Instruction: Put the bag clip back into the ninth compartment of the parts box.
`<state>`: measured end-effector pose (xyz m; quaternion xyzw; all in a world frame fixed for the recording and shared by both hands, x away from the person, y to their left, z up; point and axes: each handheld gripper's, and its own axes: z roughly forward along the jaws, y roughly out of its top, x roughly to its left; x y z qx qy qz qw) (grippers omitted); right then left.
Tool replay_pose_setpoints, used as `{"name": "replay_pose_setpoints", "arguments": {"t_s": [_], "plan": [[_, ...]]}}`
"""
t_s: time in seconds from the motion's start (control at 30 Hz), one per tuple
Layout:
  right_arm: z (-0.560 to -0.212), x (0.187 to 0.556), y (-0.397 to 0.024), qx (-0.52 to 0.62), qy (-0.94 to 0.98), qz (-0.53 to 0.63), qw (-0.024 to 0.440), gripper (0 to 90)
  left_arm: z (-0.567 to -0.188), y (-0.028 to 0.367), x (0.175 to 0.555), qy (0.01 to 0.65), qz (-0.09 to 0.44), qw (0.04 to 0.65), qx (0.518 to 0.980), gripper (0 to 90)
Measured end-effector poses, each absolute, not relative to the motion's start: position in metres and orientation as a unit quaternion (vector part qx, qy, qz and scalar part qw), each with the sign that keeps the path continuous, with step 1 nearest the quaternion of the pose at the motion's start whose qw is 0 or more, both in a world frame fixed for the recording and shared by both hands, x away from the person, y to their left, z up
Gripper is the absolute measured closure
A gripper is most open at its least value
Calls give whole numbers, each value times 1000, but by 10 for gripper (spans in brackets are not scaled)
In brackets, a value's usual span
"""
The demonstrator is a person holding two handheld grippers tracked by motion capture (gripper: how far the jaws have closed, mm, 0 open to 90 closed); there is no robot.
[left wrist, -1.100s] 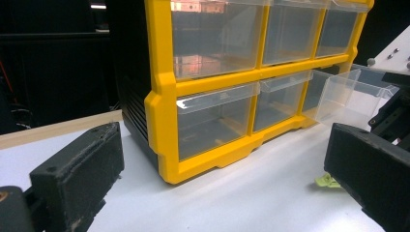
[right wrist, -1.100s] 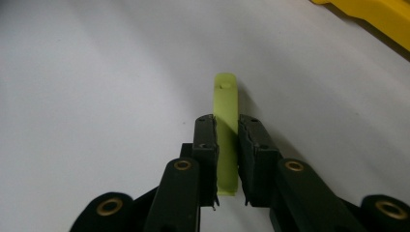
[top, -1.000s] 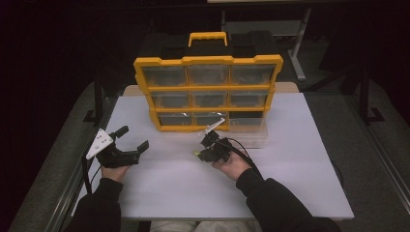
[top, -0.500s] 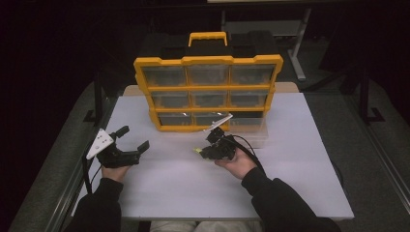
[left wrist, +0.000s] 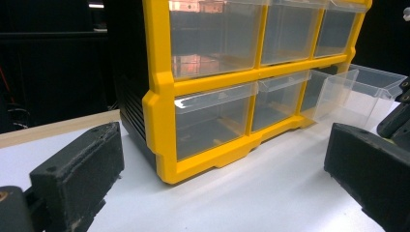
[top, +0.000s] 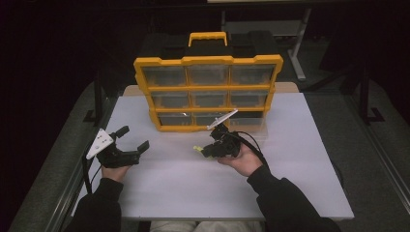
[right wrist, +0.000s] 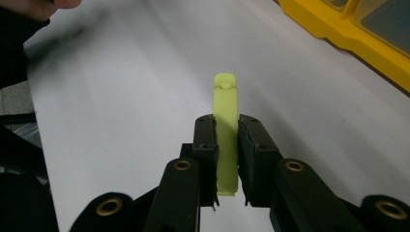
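So there's a white table (top: 290,183) and the big thing on it is a yellow drawer organizer (top: 208,92) standing upright toward the far side, three rows of clear drawers and a yellow handle on top. Everything else sits in front of that cabinet. One clear drawer (left wrist: 360,94) from its bottom right corner is out and resting on the table just in front of its slot. The left gripper (top: 126,141) sits near the cabinet's lower left corner, jaws spread wide with nothing between them. The right gripper (top: 199,151) is out front of the cabinet's middle, pointing left, jaws pinching a small lime green plastic piece (right wrist: 226,121) that sticks out past the tips, above the table.
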<state>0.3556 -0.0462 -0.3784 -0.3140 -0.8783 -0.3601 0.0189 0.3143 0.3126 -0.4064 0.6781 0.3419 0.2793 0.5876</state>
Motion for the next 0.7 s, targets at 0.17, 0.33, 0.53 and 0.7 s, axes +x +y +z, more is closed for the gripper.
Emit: {"name": "replay_pose_setpoints", "arguments": {"t_s": [0.17, 0.33, 0.53, 0.7], "plan": [[-372, 356, -50, -312, -877, -365, 24, 772, -406, 312, 314, 342, 280, 587, 678, 2], [-367, 356, -53, -313, -875, -370, 23, 772, -406, 313, 314, 343, 280, 590, 675, 2], [-356, 355, -63, -318, -867, -382, 19, 771, -407, 313, 315, 343, 278, 589, 676, 2], [-349, 355, -70, -321, -862, -393, 10, 772, -406, 313, 315, 344, 279, 591, 674, 2]]}}
